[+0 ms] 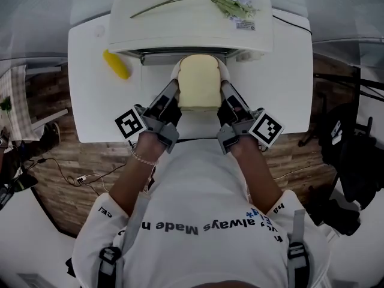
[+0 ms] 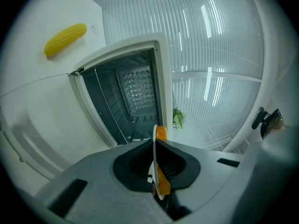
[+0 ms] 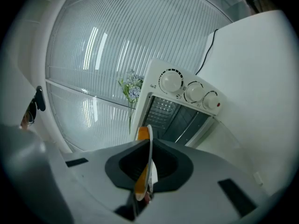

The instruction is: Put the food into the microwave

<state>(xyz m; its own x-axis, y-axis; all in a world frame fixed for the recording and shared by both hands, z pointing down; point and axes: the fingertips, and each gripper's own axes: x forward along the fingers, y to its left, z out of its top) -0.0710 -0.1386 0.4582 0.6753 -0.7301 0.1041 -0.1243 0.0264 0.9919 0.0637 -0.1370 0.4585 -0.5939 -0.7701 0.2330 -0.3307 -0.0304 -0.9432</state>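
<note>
Left gripper (image 1: 173, 87) and right gripper (image 1: 225, 90) pinched a round white plate's (image 1: 225, 71) thin rim; spongy pale bread slice (image 1: 199, 81) atop, boxy white microwave (image 1: 192, 17) ahead.

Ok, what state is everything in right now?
microwave: door open
plate: gripped on both sides, before the opening
bread: lying on the plate
corn: lying loose on the table
left gripper: shut on the plate rim
right gripper: shut on the plate rim

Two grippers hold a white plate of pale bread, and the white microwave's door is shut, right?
No, the white microwave is open; the left gripper view looks into its dark inside. The left gripper and right gripper do hold the white plate of pale bread.
</note>
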